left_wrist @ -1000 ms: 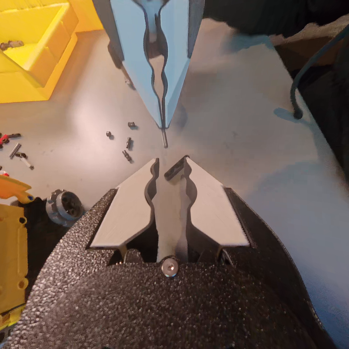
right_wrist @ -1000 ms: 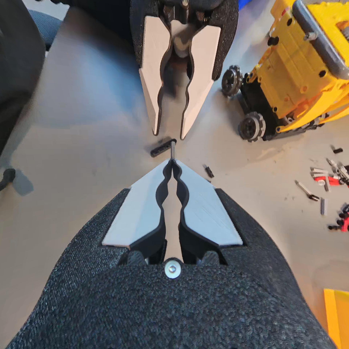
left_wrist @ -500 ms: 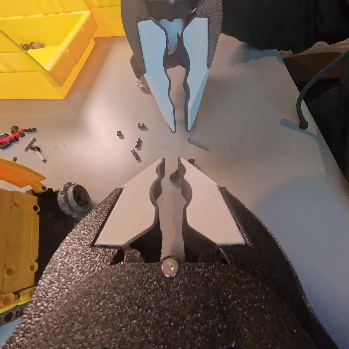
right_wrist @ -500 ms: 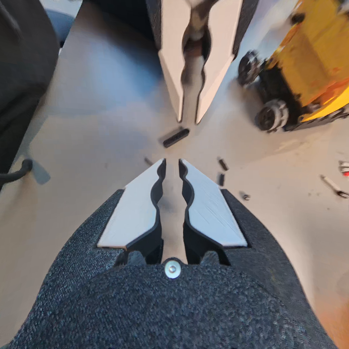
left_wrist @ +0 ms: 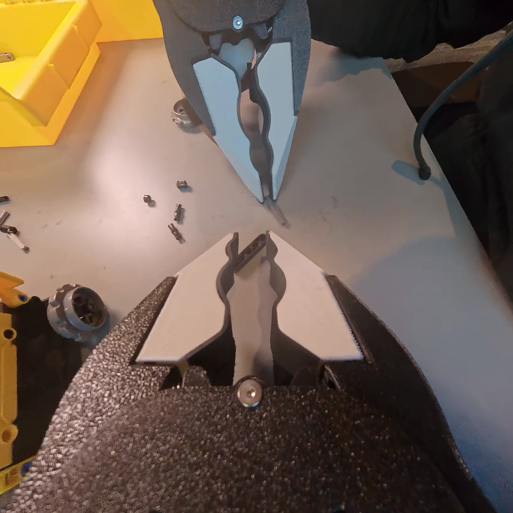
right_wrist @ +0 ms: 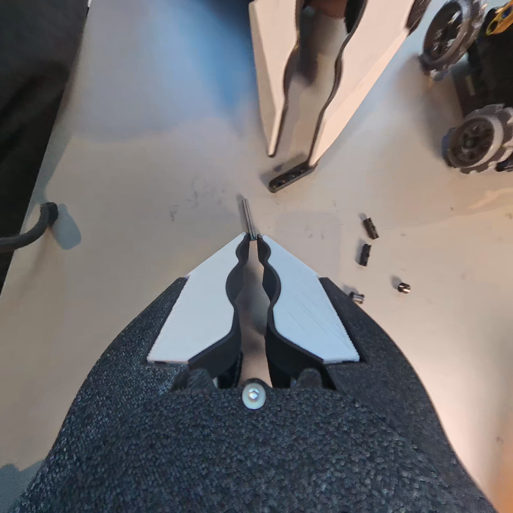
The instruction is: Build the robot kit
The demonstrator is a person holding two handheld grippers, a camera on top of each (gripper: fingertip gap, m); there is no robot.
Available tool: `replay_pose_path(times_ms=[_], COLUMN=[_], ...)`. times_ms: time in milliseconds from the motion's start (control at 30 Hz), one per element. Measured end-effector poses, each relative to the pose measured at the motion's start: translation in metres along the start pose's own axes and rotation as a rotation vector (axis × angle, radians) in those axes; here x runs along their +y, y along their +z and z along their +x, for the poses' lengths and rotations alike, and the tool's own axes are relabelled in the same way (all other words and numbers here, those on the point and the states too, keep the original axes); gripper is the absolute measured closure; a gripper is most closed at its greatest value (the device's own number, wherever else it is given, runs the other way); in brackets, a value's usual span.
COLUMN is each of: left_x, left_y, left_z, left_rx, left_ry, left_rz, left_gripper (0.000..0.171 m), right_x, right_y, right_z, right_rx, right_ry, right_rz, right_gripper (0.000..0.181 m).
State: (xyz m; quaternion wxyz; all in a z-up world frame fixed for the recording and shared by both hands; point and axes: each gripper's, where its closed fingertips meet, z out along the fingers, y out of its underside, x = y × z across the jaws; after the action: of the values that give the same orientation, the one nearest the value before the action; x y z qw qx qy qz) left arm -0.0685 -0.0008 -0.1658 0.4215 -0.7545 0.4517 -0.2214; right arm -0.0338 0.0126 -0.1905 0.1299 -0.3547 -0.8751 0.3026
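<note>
Right gripper [right_wrist: 252,236]: jaws closed down on a thin grey axle pin [right_wrist: 247,213], pinched at the very tips, with most of the pin sticking out forward over the surface [right_wrist: 138,166]. In the left wrist view the pin [left_wrist: 276,212] angles down from the right gripper [left_wrist: 268,197], its free end at or just above the surface (can't tell if it touches).

Left gripper [left_wrist: 251,236]: jaws part-closed around a short black beam with holes [left_wrist: 251,252], which sits diagonally between the tips. The right wrist view is blurred there, but the beam [right_wrist: 288,177] looks to be lying on the surface, one end at the left gripper [right_wrist: 293,161] tip. A firm grip isn't confirmed.

The two grippers face each other, tips near, pin and beam close but apart.

Around them:
- small black connector pegs [left_wrist: 177,212] scattered on the surface left of the left gripper
- yellow toy vehicle [left_wrist: 8,388] with grey wheel [left_wrist: 79,311] at lower left
- yellow bin [left_wrist: 41,69] upper left
- black cable [left_wrist: 422,155] at the right edge of the surface
</note>
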Motion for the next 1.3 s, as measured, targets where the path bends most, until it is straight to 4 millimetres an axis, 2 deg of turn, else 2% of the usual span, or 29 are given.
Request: replay_pose_path(times_ms=[167,300,567,667,1167,1200,1300], left_x=[-0.011,-0.01,-0.027,-0.032,-0.026,-0.024,-0.004], left_y=[0.004,0.005,-0.009,-0.011,-0.009,-0.01,-0.013], left_z=[0.011,0.01,0.006,0.006,0.003,0.0,-0.014], left_rx=[0.065,0.057,0.023,0.018,-0.004,-0.013,-0.057], left_ry=[-0.047,-0.046,-0.021,-0.004,-0.006,-0.008,-0.015], left_rz=[0.039,0.03,0.148,0.174,0.144,0.131,0.039], left_gripper=[0.151,0.166,0.171,0.17,0.17,0.168,0.142], right_x=[-0.031,-0.043,-0.067,-0.067,-0.068,-0.067,-0.061], right_y=[-0.012,-0.016,-0.035,-0.034,-0.033,-0.033,-0.032], right_z=[0.012,0.014,0.013,0.013,0.015,0.016,0.018], right_rx=[0.109,0.141,0.162,0.168,0.163,0.157,0.133], right_ry=[-0.054,-0.078,-0.093,-0.099,-0.09,-0.082,-0.069], right_rz=[0.129,0.187,0.379,0.374,0.385,0.378,0.309], right_gripper=[0.176,0.177,0.173,0.172,0.176,0.176,0.176])
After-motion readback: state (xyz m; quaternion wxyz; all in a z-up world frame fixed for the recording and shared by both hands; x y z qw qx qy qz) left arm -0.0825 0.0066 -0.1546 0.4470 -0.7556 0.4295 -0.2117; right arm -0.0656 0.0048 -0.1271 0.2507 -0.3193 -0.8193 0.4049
